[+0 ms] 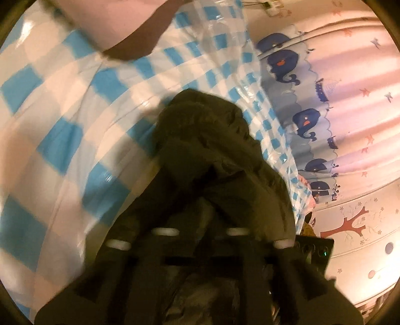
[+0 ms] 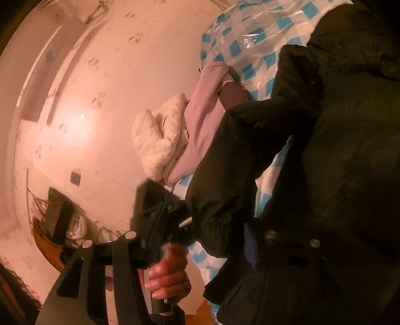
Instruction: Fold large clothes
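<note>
Left wrist view: blue-and-white checked cover (image 1: 62,105) under clear plastic, spread over bench; pink garment (image 1: 117,22) at far edge; dark jacket (image 1: 212,155) bunched over left tool (image 1: 200,232), fingers buried in fabric, opening impossible to judge; whale-print curtain (image 1: 325,105) at right. Right wrist view: left hand (image 2: 167,272) gripping handle; cream quilted garment (image 2: 160,135) beside pink one; jacket sleeve draped across right tool (image 2: 250,240), opening likewise hidden.

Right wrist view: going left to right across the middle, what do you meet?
Pink wall → cream quilted jacket → lilac garment → dark jacket, lying over the blue checked cloth.
</note>
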The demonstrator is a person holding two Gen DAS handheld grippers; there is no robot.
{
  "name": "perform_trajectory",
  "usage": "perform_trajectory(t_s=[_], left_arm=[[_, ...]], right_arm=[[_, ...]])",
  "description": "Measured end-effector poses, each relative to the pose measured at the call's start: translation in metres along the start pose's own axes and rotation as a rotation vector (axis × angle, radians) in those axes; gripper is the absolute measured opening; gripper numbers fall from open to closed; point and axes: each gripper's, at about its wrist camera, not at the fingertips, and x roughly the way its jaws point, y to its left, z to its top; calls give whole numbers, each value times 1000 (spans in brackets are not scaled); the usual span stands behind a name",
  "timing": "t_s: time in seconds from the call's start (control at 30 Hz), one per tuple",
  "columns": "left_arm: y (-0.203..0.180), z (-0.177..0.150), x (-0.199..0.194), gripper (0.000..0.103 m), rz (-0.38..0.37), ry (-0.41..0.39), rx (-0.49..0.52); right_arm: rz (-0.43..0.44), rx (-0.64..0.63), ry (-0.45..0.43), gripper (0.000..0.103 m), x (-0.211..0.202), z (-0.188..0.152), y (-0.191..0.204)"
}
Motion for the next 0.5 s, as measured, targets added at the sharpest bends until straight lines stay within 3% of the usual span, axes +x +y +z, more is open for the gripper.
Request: perform_trajectory(t_s=[0.03, 0.07, 0.17, 0.27, 0.37, 0.43, 0.5], left_arm=[[9, -2, -4, 96, 14, -5, -46], [19, -6, -11, 96, 20, -40, -87], [30, -9, -13, 96, 20, 2, -76], [33, -15, -11, 96, 6, 42, -69], [32, -22, -9, 96, -89, 57, -90], [34, -24, -9, 96, -205, 58, -142], [36, -27, -13, 96, -255, 23, -167]], right_arm=[[8, 12, 1, 54, 0, 1, -3], [20, 19, 7, 50, 0, 2, -5], [78, 34, 12, 28, 1, 3, -5], [171, 78, -6, 27, 6, 4, -5], [271, 138, -42, 27, 9, 4, -4], [279, 136, -40, 27, 13, 1, -1], [243, 111, -16, 27, 17, -3, 3]])
